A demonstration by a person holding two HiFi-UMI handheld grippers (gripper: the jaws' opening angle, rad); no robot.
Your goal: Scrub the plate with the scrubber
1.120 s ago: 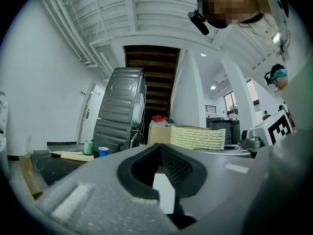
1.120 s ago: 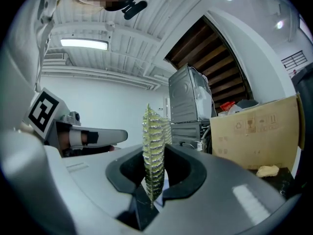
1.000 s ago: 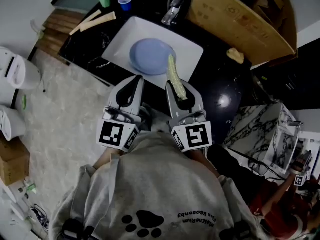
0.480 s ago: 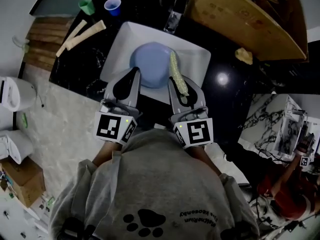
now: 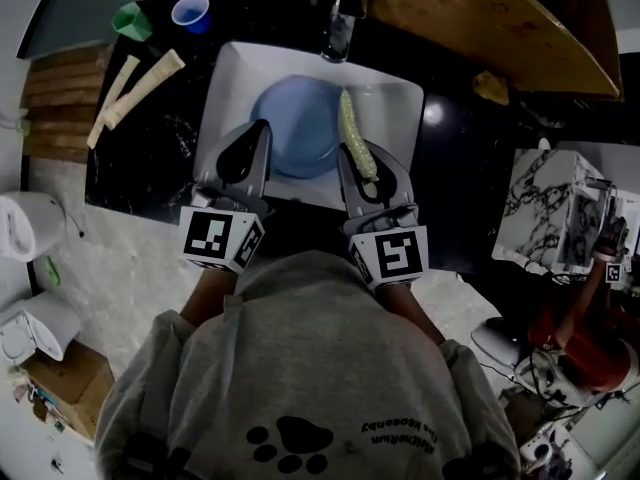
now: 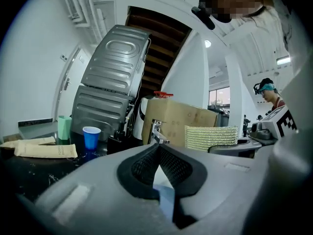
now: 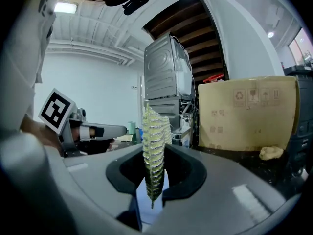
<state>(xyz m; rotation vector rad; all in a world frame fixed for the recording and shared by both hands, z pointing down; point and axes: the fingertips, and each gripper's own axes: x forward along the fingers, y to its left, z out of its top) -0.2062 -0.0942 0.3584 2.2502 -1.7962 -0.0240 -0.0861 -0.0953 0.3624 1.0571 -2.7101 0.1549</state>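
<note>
White sink (image 5: 396, 108), round blue plate (image 5: 293, 136), ribbed yellowish scrubber (image 5: 354, 136)

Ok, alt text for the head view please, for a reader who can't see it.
Right tongs grip a yellow-green mesh scrubber along the right edge of a round blue plate lying in a white rectangular sink. Left tongs, shut and empty, point toward the plate's left side.

Blue plate (image 5: 300, 128) near rim hidden behind left gripper (image 5: 260, 133), scrubber (image 5: 352, 128) rear end hidden between right gripper (image 5: 362, 168) jaws, cardboard box (image 5: 500, 28) cut by top edge
</note>
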